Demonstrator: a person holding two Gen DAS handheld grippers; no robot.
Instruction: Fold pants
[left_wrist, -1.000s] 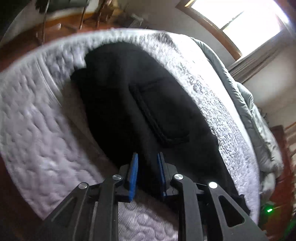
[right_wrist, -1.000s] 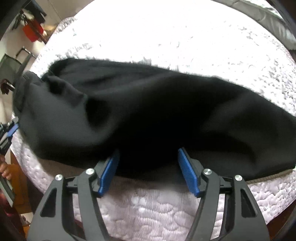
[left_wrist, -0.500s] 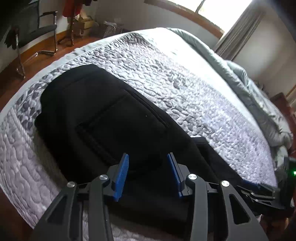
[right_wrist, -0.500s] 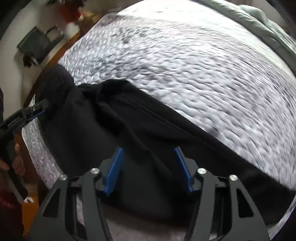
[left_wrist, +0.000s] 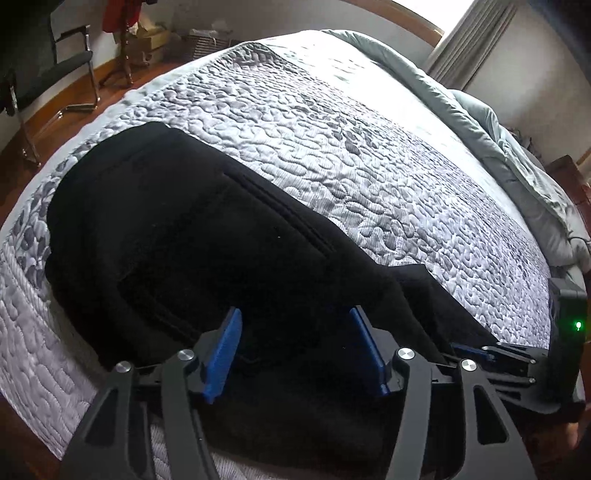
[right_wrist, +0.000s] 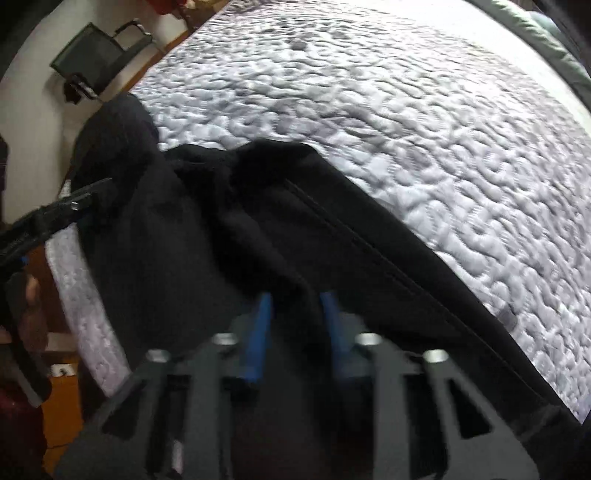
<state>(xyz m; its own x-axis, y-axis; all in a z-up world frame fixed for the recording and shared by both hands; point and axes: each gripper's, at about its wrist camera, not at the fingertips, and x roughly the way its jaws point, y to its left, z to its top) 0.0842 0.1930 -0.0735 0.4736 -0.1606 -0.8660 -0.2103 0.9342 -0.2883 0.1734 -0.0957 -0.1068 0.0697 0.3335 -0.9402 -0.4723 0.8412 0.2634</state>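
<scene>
Two grippers worked the black pants (left_wrist: 207, 236) on the bed.
The left gripper (left_wrist: 295, 354) was opening, pads clear above the cloth; the right gripper (right_wrist: 295, 325) was closing on a raised fold. The pants lay along the quilted bedspread's (left_wrist: 369, 147) near edge.

One pair of black pants (left_wrist: 192, 236), one quilted bed (left_wrist: 369, 155), one grey duvet (left_wrist: 517, 162), two grippers, the left (left_wrist: 297, 350) and the right (right_wrist: 297, 325), and one black chair (left_wrist: 55, 70).
</scene>
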